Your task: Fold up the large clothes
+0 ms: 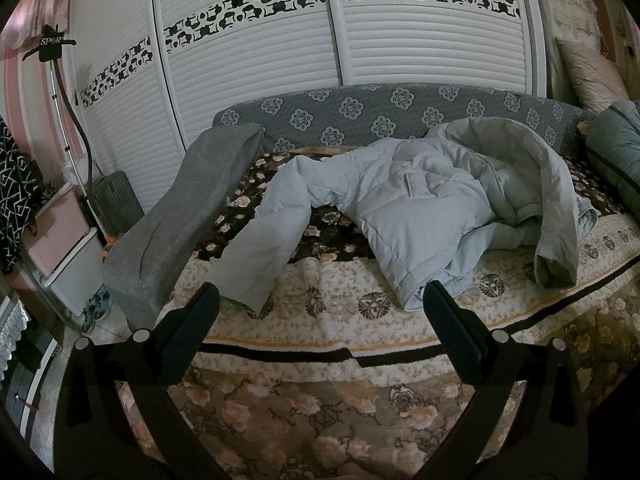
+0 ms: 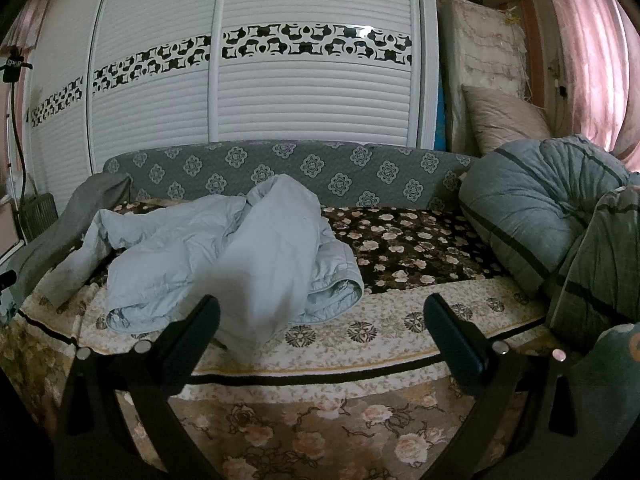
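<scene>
A pale blue padded jacket (image 1: 420, 208) lies crumpled on the sofa bed, one sleeve (image 1: 260, 236) stretched toward the front left, its hem near the front edge. In the right wrist view the same jacket (image 2: 208, 256) sits left of centre, with a blurred fold of it hanging close to the camera. My left gripper (image 1: 320, 312) is open just short of the bed's front edge, with nothing between its fingers. Open and empty too, my right gripper (image 2: 320, 320) hovers before the bed, right of the jacket.
The sofa bed (image 1: 340, 320) carries a floral blanket and a grey patterned backrest (image 1: 360, 112). A grey armrest cushion (image 1: 180, 216) stands at left. A rolled grey-green quilt (image 2: 540, 216) and a pillow (image 2: 500, 120) fill the right end. White wardrobe doors (image 1: 320, 40) stand behind.
</scene>
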A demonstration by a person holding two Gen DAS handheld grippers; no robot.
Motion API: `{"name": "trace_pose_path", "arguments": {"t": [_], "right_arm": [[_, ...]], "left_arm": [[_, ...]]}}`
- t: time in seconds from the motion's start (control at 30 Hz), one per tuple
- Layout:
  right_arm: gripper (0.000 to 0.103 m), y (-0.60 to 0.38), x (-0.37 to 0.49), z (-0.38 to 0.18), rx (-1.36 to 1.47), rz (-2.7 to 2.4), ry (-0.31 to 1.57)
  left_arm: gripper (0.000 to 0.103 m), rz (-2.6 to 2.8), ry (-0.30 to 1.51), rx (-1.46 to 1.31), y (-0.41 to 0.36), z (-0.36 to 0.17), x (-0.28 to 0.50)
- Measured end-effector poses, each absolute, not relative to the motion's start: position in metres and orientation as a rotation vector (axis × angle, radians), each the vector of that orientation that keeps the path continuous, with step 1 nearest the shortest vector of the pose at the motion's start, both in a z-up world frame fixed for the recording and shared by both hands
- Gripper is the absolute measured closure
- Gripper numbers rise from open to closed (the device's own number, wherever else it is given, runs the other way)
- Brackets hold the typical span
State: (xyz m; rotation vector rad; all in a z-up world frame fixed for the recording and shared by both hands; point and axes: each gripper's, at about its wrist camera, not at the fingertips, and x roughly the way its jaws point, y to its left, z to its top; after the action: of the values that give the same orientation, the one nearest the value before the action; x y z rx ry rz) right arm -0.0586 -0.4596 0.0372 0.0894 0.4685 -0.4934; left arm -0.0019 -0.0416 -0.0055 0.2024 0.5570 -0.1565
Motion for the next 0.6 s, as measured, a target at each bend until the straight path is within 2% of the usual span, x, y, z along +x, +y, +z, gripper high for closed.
{"name": "trace_pose_path", "arguments": {"t": [0.6], "right_arm": [[0.002, -0.4575, -0.058, 0.0353, 0.085, -0.493, 0.477]], "left_arm": [[0.003, -0.158, 0.551, 0.203, -0.0432, -0.0029, -0.0017]]}}
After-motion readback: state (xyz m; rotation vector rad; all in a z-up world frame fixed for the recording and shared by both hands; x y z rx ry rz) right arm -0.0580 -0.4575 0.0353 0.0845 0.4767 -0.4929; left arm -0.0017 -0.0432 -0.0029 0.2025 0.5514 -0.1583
